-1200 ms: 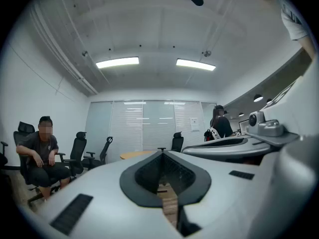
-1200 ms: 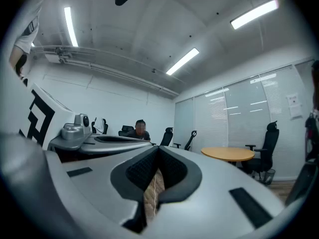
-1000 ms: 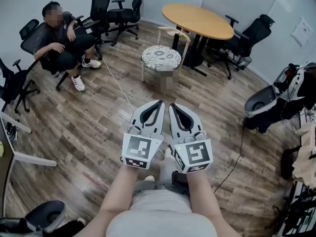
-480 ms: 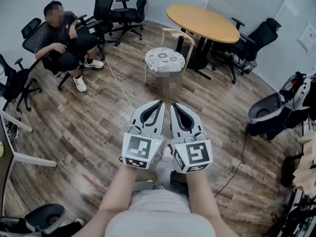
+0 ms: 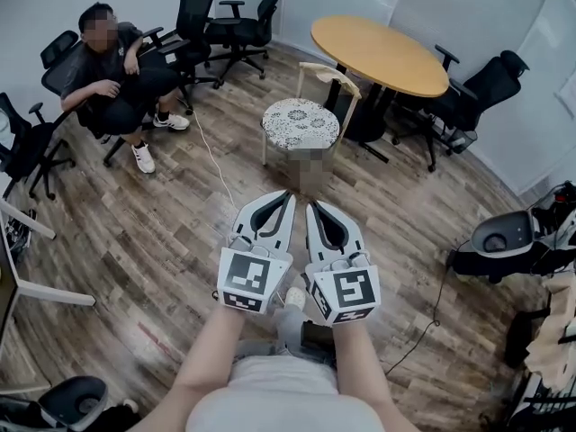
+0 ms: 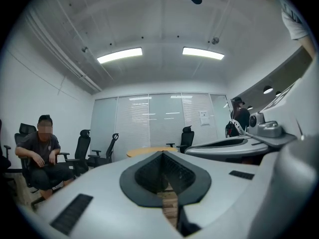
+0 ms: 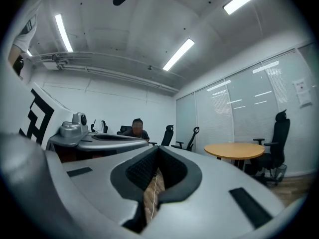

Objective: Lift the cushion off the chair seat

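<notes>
A round cushion with a pale speckled pattern lies on the seat of a light wooden chair, mid-room in the head view. Both grippers are held side by side and point level at it from well short of the chair. My left gripper has its jaws together with nothing between them, and in the left gripper view only a thin slit shows at the tips. My right gripper is likewise shut and empty, its tips meeting. A blurred patch covers the chair's front leg area.
A round wooden table stands just behind the chair, with black office chairs around it. A person sits at the far left. A white cable runs across the wood floor. More black chairs and gear stand at the right.
Both grippers have moved forward together toward the chair, still side by side and shut. The chair and cushion now sit lower and nearer in the head view.
</notes>
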{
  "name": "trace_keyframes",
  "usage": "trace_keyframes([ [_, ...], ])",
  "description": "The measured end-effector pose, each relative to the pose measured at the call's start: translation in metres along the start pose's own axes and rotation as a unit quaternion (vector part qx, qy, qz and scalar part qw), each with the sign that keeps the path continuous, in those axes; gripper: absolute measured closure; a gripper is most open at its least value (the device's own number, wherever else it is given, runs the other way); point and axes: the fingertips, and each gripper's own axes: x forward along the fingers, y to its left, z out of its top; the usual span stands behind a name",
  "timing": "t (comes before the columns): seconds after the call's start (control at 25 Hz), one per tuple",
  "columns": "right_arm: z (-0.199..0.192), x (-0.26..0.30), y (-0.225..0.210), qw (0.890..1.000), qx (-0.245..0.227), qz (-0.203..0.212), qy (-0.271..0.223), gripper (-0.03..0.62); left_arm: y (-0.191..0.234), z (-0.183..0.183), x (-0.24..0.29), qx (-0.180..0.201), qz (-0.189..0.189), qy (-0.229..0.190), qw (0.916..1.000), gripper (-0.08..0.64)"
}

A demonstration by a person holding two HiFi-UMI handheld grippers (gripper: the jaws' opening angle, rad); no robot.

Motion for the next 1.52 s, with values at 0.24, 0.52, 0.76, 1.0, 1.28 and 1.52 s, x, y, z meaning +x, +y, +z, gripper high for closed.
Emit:
trace_keyframes([
  [0.24, -0.007, 0.032, -0.051, 1.000, 0.009, 0.014, 0.002, 0.569, 0.004, -0.003, 0.061, -0.007, 0.002, -0.003, 1.0000, 0.563],
  [0.52, -0.012, 0.081, -0.104, 1.000, 0.008, 0.028, 0.006, 0.568, 0.016, -0.001, 0.133, -0.008, 0.010, -0.003, 0.9999, 0.563],
  [0.76, -0.022, 0.104, -0.133, 0.999, 0.009, 0.033, 0.010, 0.568, 0.026, -0.011, 0.165, -0.012, 0.019, -0.002, 0.9997, 0.563],
  [1.0, -0.036, 0.121, -0.140, 0.999, -0.004, 0.046, 0.028, 0.569, 0.041, -0.024, 0.180, -0.021, 0.031, 0.005, 0.9993, 0.563],
  [1.28, -0.044, 0.170, -0.148, 0.998, -0.004, 0.038, 0.040, 0.568, 0.078, -0.033, 0.214, -0.019, 0.013, 0.012, 0.9997, 0.563],
  [1.52, -0.054, 0.224, -0.182, 0.999, 0.009, 0.012, 0.050, 0.568, 0.117, -0.042, 0.267, -0.022, 0.001, 0.019, 0.9996, 0.563],
])
